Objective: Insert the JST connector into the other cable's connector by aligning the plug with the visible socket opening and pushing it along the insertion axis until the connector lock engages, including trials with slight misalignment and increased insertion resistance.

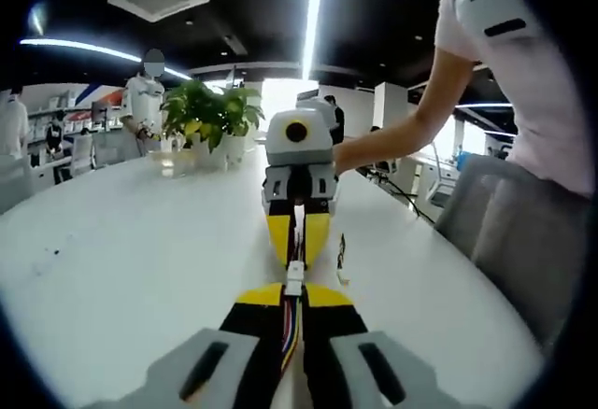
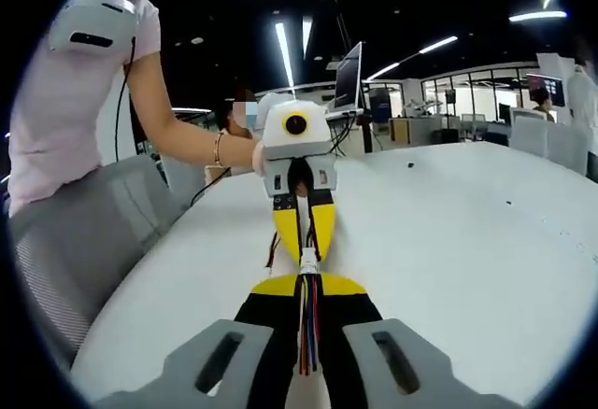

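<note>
Both grippers meet tip to tip above the white table (image 1: 121,269). In the left gripper view my left gripper (image 1: 295,293) is shut on a bundle of coloured wires (image 1: 291,334) ending in a white JST connector (image 1: 295,278). Facing it, the right gripper (image 1: 298,252) is shut on the other cable's connector, held by a person's hand. The right gripper view shows my right gripper (image 2: 308,284) shut on coloured wires (image 2: 308,330) with a white connector (image 2: 308,261) at its tips, touching the left gripper (image 2: 305,244). The two connectors touch; how deep the plug sits is hidden.
A potted plant (image 1: 213,119) stands at the table's far end, with people behind it. A person in a pale shirt (image 1: 523,73) and a grey chair (image 1: 509,222) are at the table's edge. A loose dark wire (image 1: 342,255) trails beside the jaws. A monitor (image 2: 349,77) stands far off.
</note>
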`<state>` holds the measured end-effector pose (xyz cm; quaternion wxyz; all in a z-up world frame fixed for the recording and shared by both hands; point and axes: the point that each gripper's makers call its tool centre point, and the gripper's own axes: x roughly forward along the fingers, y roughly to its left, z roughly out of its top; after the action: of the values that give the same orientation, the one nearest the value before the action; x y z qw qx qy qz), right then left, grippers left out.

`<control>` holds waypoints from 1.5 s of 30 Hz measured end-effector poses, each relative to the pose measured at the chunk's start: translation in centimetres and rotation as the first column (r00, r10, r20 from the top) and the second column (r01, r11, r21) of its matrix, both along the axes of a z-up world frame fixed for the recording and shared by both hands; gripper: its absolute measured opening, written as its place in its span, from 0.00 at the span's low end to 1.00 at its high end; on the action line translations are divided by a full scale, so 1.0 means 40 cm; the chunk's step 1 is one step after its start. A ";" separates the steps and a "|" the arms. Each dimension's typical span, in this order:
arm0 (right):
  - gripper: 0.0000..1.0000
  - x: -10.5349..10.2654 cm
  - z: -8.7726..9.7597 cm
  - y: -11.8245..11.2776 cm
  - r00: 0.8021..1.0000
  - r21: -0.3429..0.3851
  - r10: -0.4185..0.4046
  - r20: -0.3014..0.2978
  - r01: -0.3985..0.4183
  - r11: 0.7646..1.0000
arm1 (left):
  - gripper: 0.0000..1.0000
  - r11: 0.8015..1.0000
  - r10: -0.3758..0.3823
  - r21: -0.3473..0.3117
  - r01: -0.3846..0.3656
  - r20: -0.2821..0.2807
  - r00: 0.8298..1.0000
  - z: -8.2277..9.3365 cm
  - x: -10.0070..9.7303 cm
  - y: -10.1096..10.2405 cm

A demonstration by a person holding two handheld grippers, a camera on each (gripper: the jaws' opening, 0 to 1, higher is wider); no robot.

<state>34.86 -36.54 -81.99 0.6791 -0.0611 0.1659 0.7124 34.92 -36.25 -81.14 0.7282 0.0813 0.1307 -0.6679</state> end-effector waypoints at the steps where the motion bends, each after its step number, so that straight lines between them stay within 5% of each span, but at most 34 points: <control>1: 0.02 -0.002 -0.005 0.000 1.000 -0.003 0.002 0.000 -0.002 1.000 | 0.00 1.000 0.000 0.005 0.000 -0.006 1.000 -0.006 0.000 0.001; 31: 0.04 -0.022 -0.052 0.013 1.000 -0.026 -0.003 -0.007 0.003 1.000 | 0.00 0.998 0.024 0.054 -0.021 -0.053 0.998 -0.069 0.001 0.009; 45: 0.07 -0.022 -0.041 0.017 0.998 -0.027 -0.045 -0.052 0.043 0.999 | 0.06 0.998 0.063 0.019 -0.062 -0.083 0.995 -0.049 0.018 0.013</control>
<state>33.97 -35.85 -83.63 0.6892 -0.0475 0.1942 0.6965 35.65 -35.73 -83.09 0.7419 0.0552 0.1689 -0.6465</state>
